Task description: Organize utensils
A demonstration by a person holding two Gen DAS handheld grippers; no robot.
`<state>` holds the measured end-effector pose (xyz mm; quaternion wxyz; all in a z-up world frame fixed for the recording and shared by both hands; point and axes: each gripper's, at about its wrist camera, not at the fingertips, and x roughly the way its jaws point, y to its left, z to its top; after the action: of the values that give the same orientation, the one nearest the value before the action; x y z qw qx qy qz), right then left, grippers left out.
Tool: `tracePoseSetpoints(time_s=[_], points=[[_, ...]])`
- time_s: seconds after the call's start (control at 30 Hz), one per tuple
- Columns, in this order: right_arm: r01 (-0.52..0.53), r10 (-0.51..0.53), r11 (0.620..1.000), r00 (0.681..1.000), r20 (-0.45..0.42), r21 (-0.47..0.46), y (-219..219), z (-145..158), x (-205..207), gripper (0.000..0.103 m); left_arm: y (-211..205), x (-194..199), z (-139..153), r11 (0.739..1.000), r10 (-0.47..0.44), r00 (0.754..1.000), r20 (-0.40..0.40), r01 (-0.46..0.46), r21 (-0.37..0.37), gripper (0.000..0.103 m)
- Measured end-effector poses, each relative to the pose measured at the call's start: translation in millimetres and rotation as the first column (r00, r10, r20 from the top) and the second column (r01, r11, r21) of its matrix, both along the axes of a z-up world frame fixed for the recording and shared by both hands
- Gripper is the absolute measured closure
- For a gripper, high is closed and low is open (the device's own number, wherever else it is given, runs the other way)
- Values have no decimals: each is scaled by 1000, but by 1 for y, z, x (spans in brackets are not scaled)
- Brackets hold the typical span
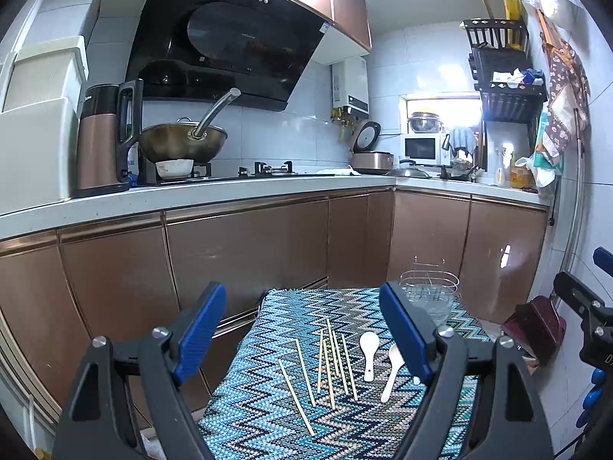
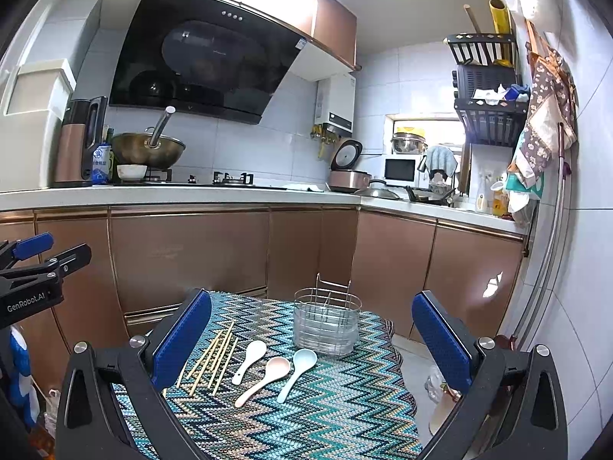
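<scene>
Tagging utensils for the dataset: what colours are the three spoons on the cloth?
White, pale pink and light blue; clearest in the right wrist view.

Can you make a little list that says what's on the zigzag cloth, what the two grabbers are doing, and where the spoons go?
surface: zigzag cloth
chopsticks: loose, lying flat, left of the spoons
spoons: white spoon, pink spoon, light blue spoon, side by side
wire utensil holder: upright, behind the spoons, looks empty
left gripper: open, holding nothing
right gripper: open, holding nothing
</scene>
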<state>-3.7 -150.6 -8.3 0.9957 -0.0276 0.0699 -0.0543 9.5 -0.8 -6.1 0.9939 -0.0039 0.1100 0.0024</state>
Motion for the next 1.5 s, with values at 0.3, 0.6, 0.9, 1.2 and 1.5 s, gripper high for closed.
tracePoseSetpoints(time_s=[0.3,0.6,0.9,1.2,1.5], points=[[4,-4,1000,1000,-6,-1,-1,-2,2,0,1,4,-3,1000,1,1000,-5,-1,6,22],[2,-2,1000,1000,-5,5,-4,-2,7,0,2,16,-11,1000,4,1000,-30,-3,7,22],[0,1,1000,999,-33,16,-10,-9,28,0,8,39,-18,1000,10,998,-65,-10,-4,22],[19,-12,998,993,-122,60,-31,-31,66,0,17,76,-40,999,-28,987,-160,22,-39,22],[11,18,993,970,-242,119,-47,-67,122,0,33,135,-75,994,-64,948,-313,30,-109,22]])
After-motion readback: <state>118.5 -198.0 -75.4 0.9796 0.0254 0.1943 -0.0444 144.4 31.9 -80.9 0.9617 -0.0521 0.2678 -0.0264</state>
